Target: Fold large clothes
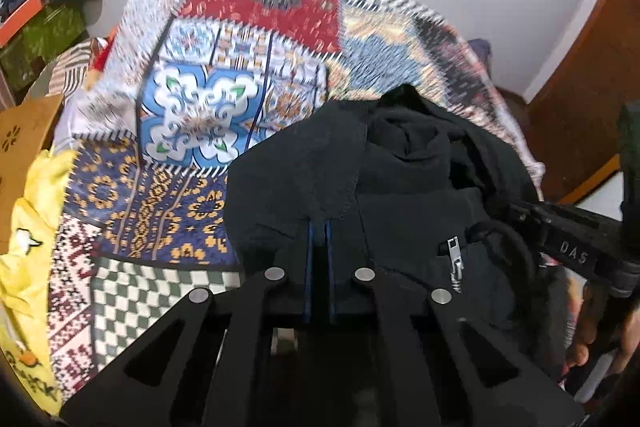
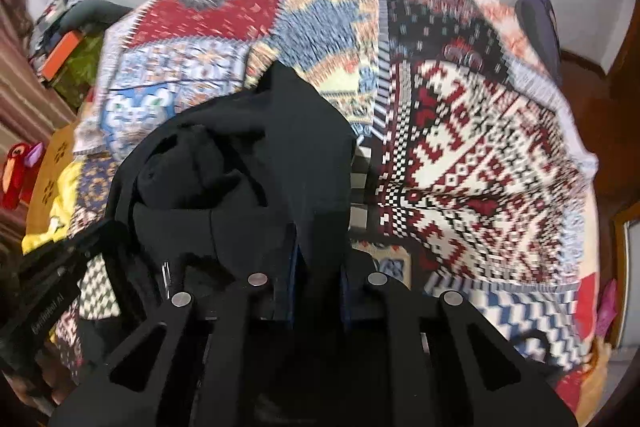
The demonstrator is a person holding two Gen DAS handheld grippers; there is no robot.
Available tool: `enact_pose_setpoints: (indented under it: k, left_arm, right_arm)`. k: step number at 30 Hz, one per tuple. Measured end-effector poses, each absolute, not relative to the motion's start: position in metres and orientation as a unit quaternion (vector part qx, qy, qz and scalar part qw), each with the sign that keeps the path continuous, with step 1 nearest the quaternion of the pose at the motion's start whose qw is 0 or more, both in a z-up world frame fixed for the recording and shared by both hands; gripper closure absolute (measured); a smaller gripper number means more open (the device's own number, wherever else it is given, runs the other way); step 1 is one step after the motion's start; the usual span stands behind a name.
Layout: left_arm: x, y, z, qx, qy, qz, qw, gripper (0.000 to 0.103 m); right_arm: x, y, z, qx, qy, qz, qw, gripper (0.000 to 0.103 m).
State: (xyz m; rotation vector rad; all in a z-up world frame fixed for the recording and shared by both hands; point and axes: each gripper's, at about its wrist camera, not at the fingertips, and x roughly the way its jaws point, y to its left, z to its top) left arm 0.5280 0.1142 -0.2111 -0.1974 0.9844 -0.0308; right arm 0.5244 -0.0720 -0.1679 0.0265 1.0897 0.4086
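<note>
A black zip-up jacket [image 1: 404, 187] lies bunched on a bright patchwork bedspread [image 1: 192, 107]. My left gripper [image 1: 319, 227] is shut on the jacket's near edge, its blue pads pinching a fold of the cloth. The jacket's metal zipper pull [image 1: 456, 261] shows just right of it. In the right wrist view the same jacket [image 2: 240, 179] is heaped left of centre, and my right gripper [image 2: 318, 255] is shut on a fold of its black fabric, which drapes over the fingers. The right gripper's body [image 1: 568, 247] shows at the right edge of the left wrist view.
A yellow garment [image 1: 28, 235] lies at the bed's left edge beside a brown cardboard box [image 1: 24, 147]. Cluttered shelves with an orange box [image 1: 20, 19] stand at the far left. A brown wooden door [image 1: 580, 87] is at the right. The bedspread [image 2: 480, 147] stretches right of the jacket.
</note>
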Motion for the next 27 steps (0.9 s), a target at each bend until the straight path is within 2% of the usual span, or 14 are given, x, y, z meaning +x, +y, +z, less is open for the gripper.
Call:
enact_pose_setpoints:
  k: [7, 12, 19, 27]
  left_arm:
    - [0.457, 0.099, -0.144, -0.060, 0.456, -0.048, 0.887, 0.101]
    - [0.399, 0.088, -0.131, -0.051, 0.452, -0.066, 0.888, 0.101]
    - [0.325, 0.071, -0.149, -0.028, 0.457, -0.082, 0.885, 0.101]
    - [0.265, 0.067, -0.195, -0.001, 0.507, -0.094, 0.857, 0.101]
  right_arm:
    - [0.459, -0.084, -0.108, 0.000, 0.475, 0.236, 0.848, 0.090]
    - [0.393, -0.101, -0.093, -0.002, 0.467, 0.255, 0.847, 0.090]
    - [0.331, -0.116, -0.119, -0.010, 0.482, 0.260, 0.837, 0.090]
    - [0.281, -0.141, -0.144, -0.019, 0.518, 0.255, 0.816, 0.087]
